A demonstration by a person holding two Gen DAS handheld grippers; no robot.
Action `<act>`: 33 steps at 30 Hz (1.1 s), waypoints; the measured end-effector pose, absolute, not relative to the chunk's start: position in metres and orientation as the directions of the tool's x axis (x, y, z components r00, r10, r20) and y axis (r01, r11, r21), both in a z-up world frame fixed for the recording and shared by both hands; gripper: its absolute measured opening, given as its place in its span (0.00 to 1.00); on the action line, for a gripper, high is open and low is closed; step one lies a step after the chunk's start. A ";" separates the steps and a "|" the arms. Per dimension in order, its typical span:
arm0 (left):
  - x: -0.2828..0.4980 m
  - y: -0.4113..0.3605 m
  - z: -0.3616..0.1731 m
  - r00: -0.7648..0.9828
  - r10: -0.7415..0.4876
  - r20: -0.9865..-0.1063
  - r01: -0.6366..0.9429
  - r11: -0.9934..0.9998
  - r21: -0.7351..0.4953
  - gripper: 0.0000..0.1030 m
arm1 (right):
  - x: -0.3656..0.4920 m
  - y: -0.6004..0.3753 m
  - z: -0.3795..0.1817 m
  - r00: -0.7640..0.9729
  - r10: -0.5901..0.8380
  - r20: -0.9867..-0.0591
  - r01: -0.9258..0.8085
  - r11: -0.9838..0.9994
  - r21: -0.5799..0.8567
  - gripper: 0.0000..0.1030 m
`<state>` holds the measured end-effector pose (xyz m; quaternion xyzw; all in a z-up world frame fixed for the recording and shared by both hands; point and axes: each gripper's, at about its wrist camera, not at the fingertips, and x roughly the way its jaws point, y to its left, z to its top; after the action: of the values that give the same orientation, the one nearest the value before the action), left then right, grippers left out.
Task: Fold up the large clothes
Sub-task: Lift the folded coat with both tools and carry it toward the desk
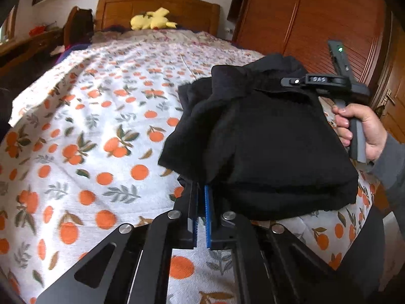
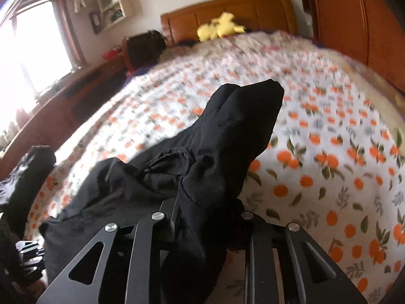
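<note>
A black garment hangs bunched above the orange-print bedspread, held between both grippers. My left gripper has its blue pads almost together, and the garment's lower edge is pinched at their tips. In the left wrist view my right gripper bites the top of the bundle, with a person's hand on its handle. In the right wrist view the black garment runs through and over my right gripper, hiding its fingers. The jaws are shut on the cloth.
The bedspread covers a wide bed with a wooden headboard and a yellow plush toy at the far end. A wooden wardrobe stands on the right, and a desk under a window on the left.
</note>
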<state>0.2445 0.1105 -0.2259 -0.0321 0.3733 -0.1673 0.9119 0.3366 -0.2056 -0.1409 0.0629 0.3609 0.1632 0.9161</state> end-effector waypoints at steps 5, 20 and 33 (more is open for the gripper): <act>0.220 0.131 -0.187 0.744 -0.300 -0.597 0.240 0.954 -0.180 0.03 | 0.320 -0.177 -0.099 0.711 0.381 -0.591 -0.328 0.923 0.201 0.19; 0.145 0.294 -0.051 0.891 0.045 -0.451 -0.046 0.999 0.009 0.03 | 0.325 0.044 0.001 0.617 0.625 -0.478 -0.607 0.765 0.217 0.19; 0.077 0.449 -0.003 0.795 0.383 -0.471 -0.372 0.920 0.120 0.03 | 0.310 0.267 0.017 0.437 0.769 -0.467 -0.770 0.588 0.246 0.19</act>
<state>0.0774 0.4494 -0.0026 0.0106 0.2506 0.1992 0.9473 0.3100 0.2674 0.0167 -0.0016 0.2744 0.4539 0.8478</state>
